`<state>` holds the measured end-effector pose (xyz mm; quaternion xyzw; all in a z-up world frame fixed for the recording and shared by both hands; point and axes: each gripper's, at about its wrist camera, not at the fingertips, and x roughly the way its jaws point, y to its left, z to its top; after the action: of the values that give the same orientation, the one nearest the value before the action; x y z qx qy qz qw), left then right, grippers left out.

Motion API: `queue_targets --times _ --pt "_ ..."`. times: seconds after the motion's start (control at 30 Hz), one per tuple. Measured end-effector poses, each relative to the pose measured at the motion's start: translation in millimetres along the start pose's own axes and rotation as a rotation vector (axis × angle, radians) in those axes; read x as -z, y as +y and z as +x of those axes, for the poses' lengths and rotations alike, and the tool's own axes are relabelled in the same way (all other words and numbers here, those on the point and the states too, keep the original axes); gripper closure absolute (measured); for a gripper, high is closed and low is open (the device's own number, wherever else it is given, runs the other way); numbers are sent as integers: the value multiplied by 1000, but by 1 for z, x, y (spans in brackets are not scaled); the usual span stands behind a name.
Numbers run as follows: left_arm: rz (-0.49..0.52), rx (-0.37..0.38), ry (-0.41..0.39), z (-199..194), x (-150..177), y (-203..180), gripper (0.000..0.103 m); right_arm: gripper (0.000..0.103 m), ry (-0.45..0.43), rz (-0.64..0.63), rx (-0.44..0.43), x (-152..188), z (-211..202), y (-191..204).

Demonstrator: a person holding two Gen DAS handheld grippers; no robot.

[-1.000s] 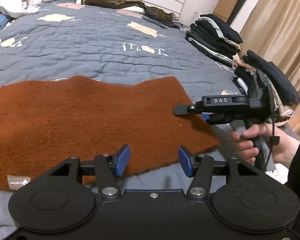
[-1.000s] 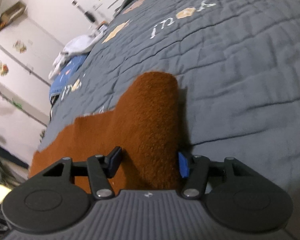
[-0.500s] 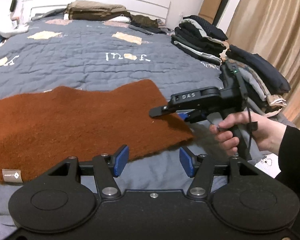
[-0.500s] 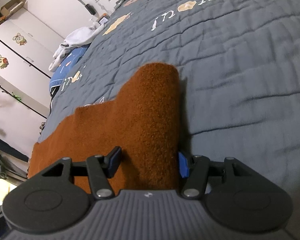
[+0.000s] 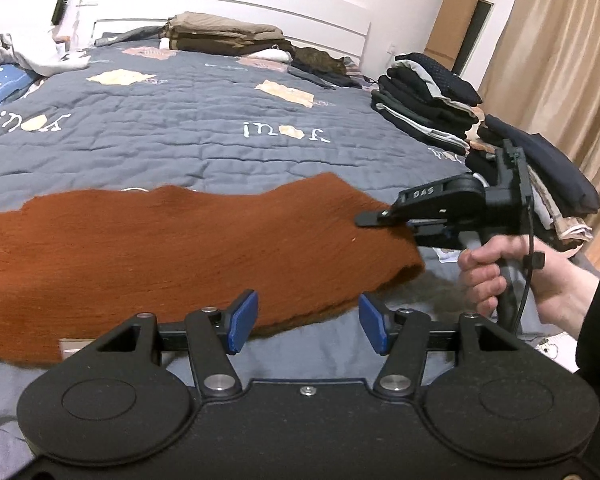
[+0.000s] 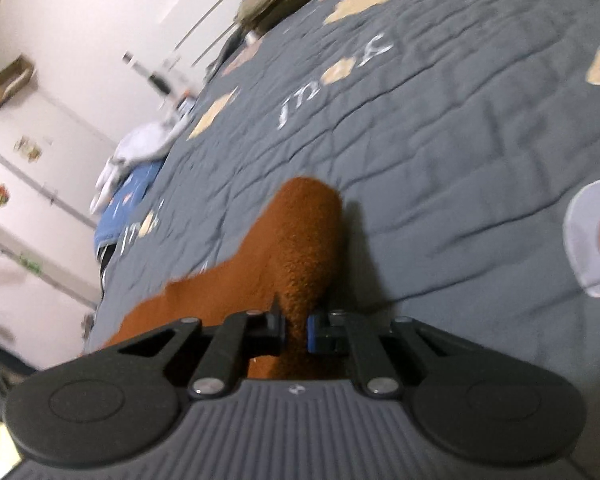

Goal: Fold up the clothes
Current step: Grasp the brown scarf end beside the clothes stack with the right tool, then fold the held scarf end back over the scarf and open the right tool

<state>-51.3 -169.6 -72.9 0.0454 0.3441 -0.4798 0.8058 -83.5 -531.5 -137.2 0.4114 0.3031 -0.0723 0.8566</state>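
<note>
A rust-brown fleecy garment (image 5: 180,248) lies spread across the grey quilted bed (image 5: 180,136). My left gripper (image 5: 306,320) is open just above the garment's near edge, nothing between its blue pads. My right gripper (image 6: 296,330) is shut on the garment's right edge (image 6: 300,248), and the cloth bunches up ahead of its jaws. In the left wrist view the right gripper (image 5: 384,220) is held by a hand (image 5: 496,268) at the garment's right end, which is lifted slightly off the bed.
Stacks of dark folded clothes (image 5: 428,108) sit along the bed's right side, near a beige curtain (image 5: 560,60). Folded tan clothes (image 5: 224,36) lie by the white headboard. White and blue bedding (image 5: 16,64) lies at the far left.
The right gripper has closed on the garment's right edge; it was open around it before. The left gripper has drawn back and tilted up, still open.
</note>
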Motion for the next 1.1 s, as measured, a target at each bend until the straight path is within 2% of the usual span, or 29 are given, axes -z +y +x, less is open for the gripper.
queue_targets --times 0.33,0.53,0.9,1.1 --pt "29 14 18 2 3 -5 48 95 -175 77 81 -32 -39 -37" --pt "38 35 20 5 2 -9 48 95 -261 77 133 -46 -61 -53" --pt "73 71 40 16 3 -22 48 95 -431 146 309 -83 -124 -120" --pt "63 73 46 20 3 -20 48 95 -466 88 446 -88 -146 -143"
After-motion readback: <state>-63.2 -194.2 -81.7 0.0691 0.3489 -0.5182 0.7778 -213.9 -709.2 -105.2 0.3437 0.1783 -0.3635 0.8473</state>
